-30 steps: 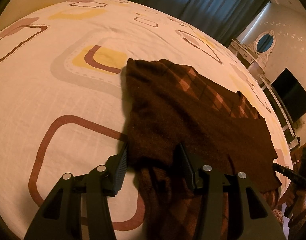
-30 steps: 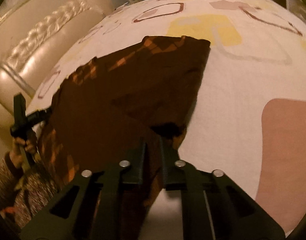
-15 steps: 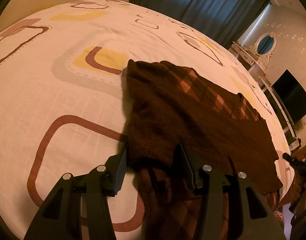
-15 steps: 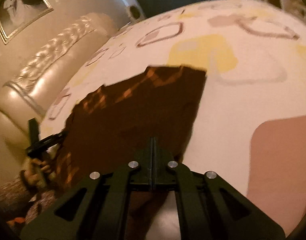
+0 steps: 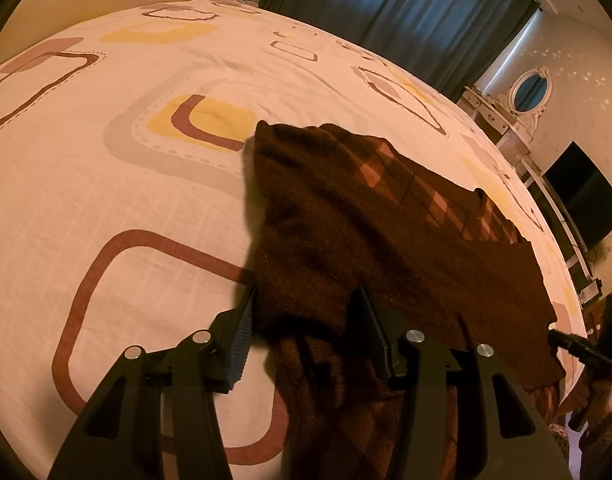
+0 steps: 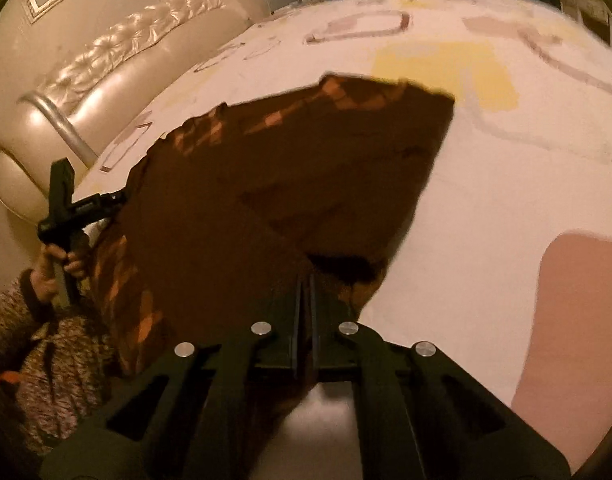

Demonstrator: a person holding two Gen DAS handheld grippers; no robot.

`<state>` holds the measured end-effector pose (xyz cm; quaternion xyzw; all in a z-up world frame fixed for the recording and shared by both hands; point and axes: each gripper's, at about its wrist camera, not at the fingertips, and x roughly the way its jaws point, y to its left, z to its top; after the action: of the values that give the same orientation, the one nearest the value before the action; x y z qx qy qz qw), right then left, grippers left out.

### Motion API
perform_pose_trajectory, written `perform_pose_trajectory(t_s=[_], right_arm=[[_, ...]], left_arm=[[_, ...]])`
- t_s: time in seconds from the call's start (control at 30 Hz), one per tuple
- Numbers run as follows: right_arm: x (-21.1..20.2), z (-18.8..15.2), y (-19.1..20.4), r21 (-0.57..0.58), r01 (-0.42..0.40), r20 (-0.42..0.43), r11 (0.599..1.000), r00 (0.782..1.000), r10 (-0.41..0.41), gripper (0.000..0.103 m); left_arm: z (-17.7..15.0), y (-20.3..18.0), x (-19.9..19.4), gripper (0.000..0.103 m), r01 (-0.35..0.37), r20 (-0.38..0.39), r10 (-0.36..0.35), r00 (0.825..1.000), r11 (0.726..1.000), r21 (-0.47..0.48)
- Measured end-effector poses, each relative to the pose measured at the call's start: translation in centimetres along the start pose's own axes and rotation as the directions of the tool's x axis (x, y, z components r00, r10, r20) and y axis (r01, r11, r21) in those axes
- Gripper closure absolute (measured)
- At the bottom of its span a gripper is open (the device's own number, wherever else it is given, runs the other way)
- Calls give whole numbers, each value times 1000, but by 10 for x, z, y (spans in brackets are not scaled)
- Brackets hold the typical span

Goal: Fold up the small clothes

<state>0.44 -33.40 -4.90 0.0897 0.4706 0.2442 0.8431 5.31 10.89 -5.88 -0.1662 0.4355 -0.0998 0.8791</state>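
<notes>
A dark brown knit garment [image 5: 386,232] with an orange check pattern lies spread on the bed, one part folded over itself, its near edge hanging off the bed's side. It also shows in the right wrist view [image 6: 289,184]. My left gripper [image 5: 301,320] is open, its fingers on either side of the garment's near left edge. My right gripper [image 6: 303,284] is shut on the garment's near right edge. The right gripper also shows at the far right of the left wrist view [image 5: 582,350], and the left gripper at the left of the right wrist view [image 6: 85,208].
The bed [image 5: 105,184] has a cream sheet with brown, yellow and grey rounded squares. A padded headboard [image 6: 105,68] is at the left in the right wrist view. Blue curtains [image 5: 406,12], a dresser with an oval mirror [image 5: 530,88] and a dark TV [image 5: 582,208] stand beyond the bed.
My right gripper closed from slightly open onto the garment's near edge. My left gripper stayed open around its edge and barely moved.
</notes>
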Motion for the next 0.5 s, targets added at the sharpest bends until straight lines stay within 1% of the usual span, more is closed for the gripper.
perform_pose_trajectory(t_s=[0.03, 0.1, 0.17, 0.2, 0.3, 0.4, 0.5], right_arm=[[-4, 2, 2, -3, 6, 21, 1000, 1000, -6, 100], [-18, 10, 4, -10, 33, 91, 999, 995, -32, 100], [-23, 16, 2, -7, 56, 125, 998, 991, -55, 100], [-23, 17, -2, 6, 55, 130, 998, 990, -55, 100], [-12, 13, -13, 22, 80, 103, 997, 991, -82, 100], [1, 5, -23, 49, 82, 66, 995, 994, -85, 100], [3, 3, -27, 81, 64, 63, 995, 996, -70, 100]], left_arm=[[-1, 0, 0, 53, 0, 2, 0, 1000, 1000, -1], [-1, 0, 0, 53, -1, 6, 1, 1000, 1000, -3], [-2, -1, 0, 53, -3, 9, 3, 1000, 1000, -3], [-1, -1, 0, 53, -3, 9, 3, 1000, 1000, -2], [-2, -1, 0, 52, -3, 14, 3, 1000, 1000, 0], [-2, -3, 1, 52, -10, 21, 9, 1000, 1000, 8], [-2, -4, 1, 52, -14, 18, 14, 1000, 1000, 16]])
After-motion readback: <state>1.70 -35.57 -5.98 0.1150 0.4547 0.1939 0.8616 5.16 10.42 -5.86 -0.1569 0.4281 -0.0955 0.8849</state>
